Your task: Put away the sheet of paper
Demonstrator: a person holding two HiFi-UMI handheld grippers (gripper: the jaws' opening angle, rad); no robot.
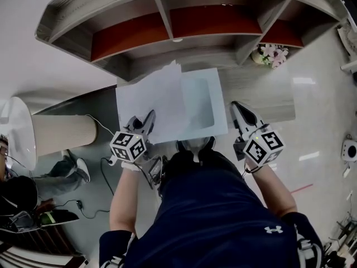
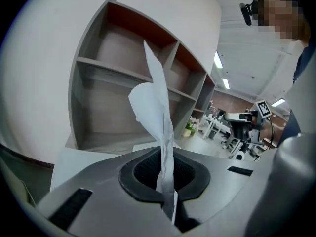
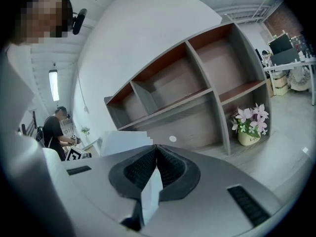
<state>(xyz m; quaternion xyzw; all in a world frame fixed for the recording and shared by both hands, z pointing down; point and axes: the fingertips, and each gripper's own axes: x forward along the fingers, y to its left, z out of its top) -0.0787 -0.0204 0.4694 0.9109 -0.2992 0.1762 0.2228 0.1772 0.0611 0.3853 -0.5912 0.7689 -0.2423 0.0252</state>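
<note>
White sheets of paper (image 1: 159, 102) hang in front of me over the grey desk (image 1: 268, 94), with a paler sheet (image 1: 203, 102) to their right. My left gripper (image 1: 149, 116) is shut on the lower left edge of the white sheets. In the left gripper view the paper (image 2: 155, 102) rises edge-on and curled from the closed left gripper (image 2: 165, 181). My right gripper (image 1: 235, 106) sits at the pale sheet's right edge. In the right gripper view a white paper corner (image 3: 150, 196) is pinched in the shut right gripper (image 3: 154, 181), and more sheets (image 3: 123, 141) show to the left.
A grey shelf unit (image 1: 184, 43) with red-brown back panels and empty compartments stands on the desk just beyond the paper. A pot of pink flowers (image 1: 270, 54) sits by its right end. A beige cylinder (image 1: 61, 133) and another person (image 1: 17, 194) are at the left.
</note>
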